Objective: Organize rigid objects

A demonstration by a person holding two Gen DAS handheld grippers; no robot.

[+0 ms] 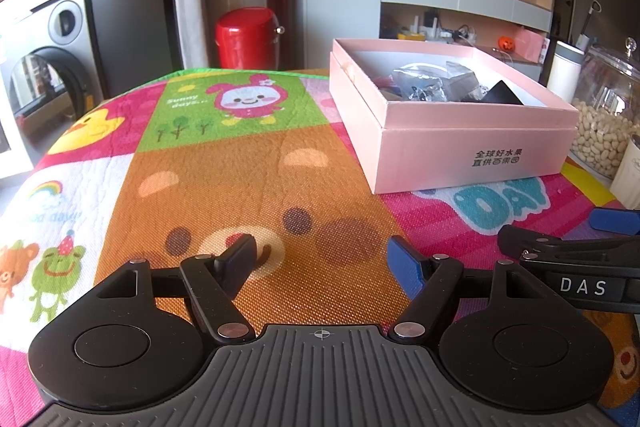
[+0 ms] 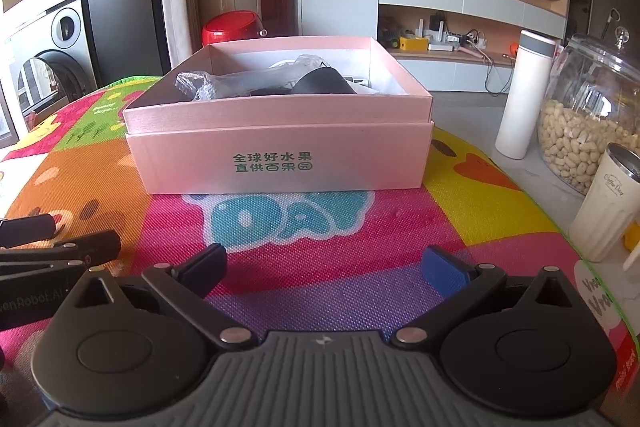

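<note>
along right edge of table: white bottle (image 2: 520, 95), glass jar of pale nuts (image 2: 588, 119), white cup (image 2: 608, 203), all just beside pink box (image 2: 280, 151). red bin (image 2: 232, 27) on floor beyond far edge. nothing between tongs and box. box on play mat (image 2: 360, 227), toward far right, lid off; holds clear-wrapped grey item (image 2: 224, 83) and black object (image 2: 324, 83), partly hidden by wall. left gripper (image 1: 324, 267) spread wide, empty. right gripper (image 2: 324, 267) spread wide, empty.

Left gripper (image 1: 324, 263) hovering over mat (image 1: 256, 179), jaws gaping, empty; pink box (image 1: 472, 143) sitting ahead-right.
</note>
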